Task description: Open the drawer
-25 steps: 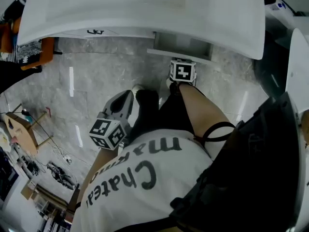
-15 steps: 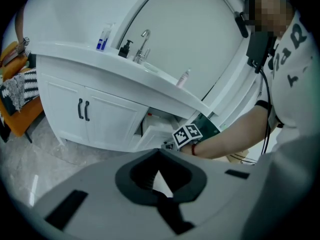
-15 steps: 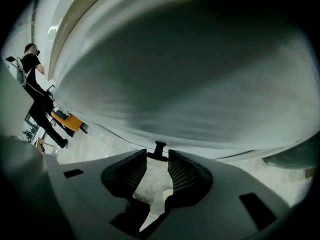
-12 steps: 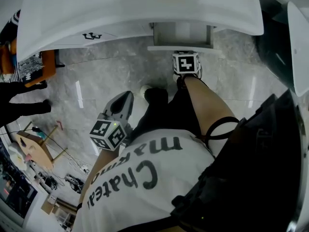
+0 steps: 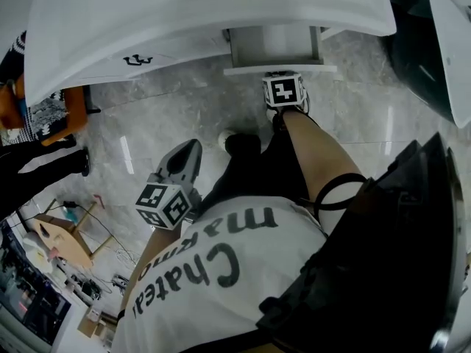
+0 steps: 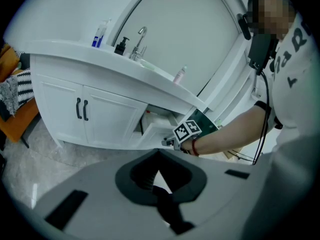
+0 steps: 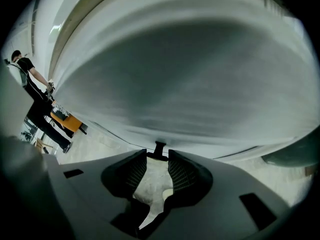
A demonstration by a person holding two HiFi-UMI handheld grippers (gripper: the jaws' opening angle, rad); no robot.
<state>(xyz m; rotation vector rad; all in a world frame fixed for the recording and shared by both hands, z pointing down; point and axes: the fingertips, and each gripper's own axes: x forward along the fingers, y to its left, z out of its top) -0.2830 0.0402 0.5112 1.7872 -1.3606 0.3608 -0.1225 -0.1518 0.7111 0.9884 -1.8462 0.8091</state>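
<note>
One drawer (image 5: 274, 46) stands partly drawn out from under the front edge of the white worktop (image 5: 221, 13), toward that edge's right end in the head view, with its white front panel (image 5: 280, 70) out over the grey marble floor (image 5: 169, 116). The right gripper (image 7: 157, 153) points steeply down at that front, and its two ribbed jaws are clamped on the drawer's single small black handle (image 7: 159, 146), which sits right at their tips. The left gripper (image 6: 158, 151) hangs well apart from the drawer, low over the floor beside the person's leg, with its two jaws brought together at the tip and nothing between them. Each gripper carries one marker cube, two in all: the right one (image 5: 283, 90) just below the drawer front, the left one (image 5: 162, 204) near the person's shirt. In the left gripper view, two white cabinet doors (image 6: 60, 116) sit left of the open drawer, each with one black bar pull (image 6: 78, 115). On the worktop I count one tap (image 6: 140, 40) and three bottles: a blue-capped one (image 6: 100, 34) and a dark pump one (image 6: 120, 46) near the tap, and a small pale one (image 6: 180, 75) nearer the worktop's right end.
</note>
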